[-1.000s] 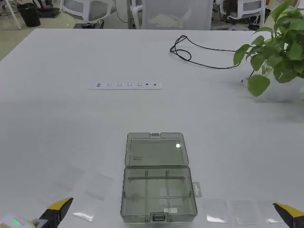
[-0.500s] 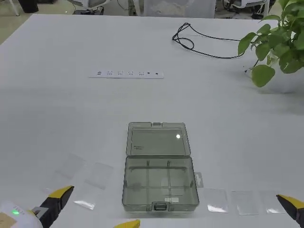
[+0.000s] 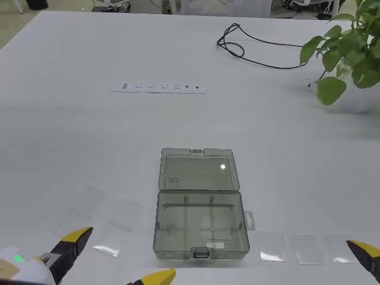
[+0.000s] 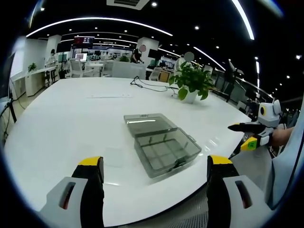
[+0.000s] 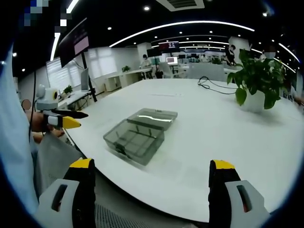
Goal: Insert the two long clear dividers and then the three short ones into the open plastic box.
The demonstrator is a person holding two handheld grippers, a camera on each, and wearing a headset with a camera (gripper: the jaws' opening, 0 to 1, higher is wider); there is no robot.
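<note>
The smoky clear plastic box (image 3: 200, 225) lies open near the table's front edge, its lid (image 3: 199, 169) folded flat behind it. Faint lines cross its inside; I cannot tell ribs from dividers. Clear dividers lie flat on both sides: several to the left (image 3: 126, 212) and three to the right (image 3: 272, 246), plus a small piece (image 3: 248, 221) against the box's right wall. My left gripper (image 3: 117, 256) is open at the bottom left, empty, in front of the left dividers. My right gripper (image 5: 152, 164) is open and empty, with the box (image 5: 137, 133) ahead of it.
A white power strip (image 3: 160, 88) lies mid-table. A black cable (image 3: 249, 50) loops at the back, and a potted plant (image 3: 347, 53) stands at the back right. The white table (image 3: 71, 136) is wide; its front edge runs just below the box.
The head camera has tilted down, so the whole scene sits higher. My left gripper has edged forward; its second yellow tip now shows at the bottom. The box and dividers have not moved.
</note>
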